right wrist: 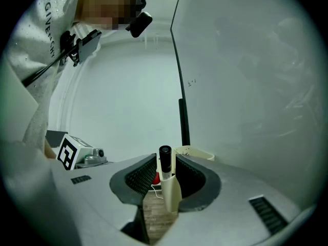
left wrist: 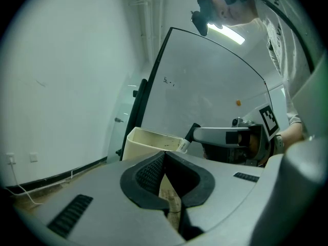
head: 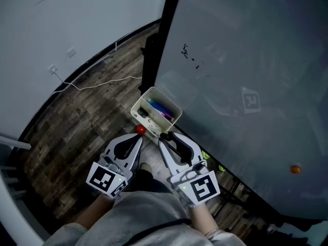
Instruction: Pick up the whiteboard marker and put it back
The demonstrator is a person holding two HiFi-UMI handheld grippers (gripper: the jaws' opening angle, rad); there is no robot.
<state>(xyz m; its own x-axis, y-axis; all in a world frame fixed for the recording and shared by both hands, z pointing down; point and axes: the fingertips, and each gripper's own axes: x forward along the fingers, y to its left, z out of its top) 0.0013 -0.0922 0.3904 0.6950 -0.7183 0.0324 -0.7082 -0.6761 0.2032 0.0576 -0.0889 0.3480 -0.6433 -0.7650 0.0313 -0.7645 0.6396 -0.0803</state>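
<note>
Putting-back step, seemingly at release: right gripper (head: 165,136) jaws spread wide, whiteboard marker (right wrist: 166,181) loose between them by the cream pen box (head: 139,102) rim, frame centre; left gripper (head: 138,140) jaws closed, empty; next, backing off without dragging it out.

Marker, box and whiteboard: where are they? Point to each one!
whiteboard marker (right wrist: 165,158), right gripper view, on its black cap.
cream box (left wrist: 143,146), left gripper view, on its front wall.
whiteboard (head: 246,60), head view, on its bare grey surface.
</note>
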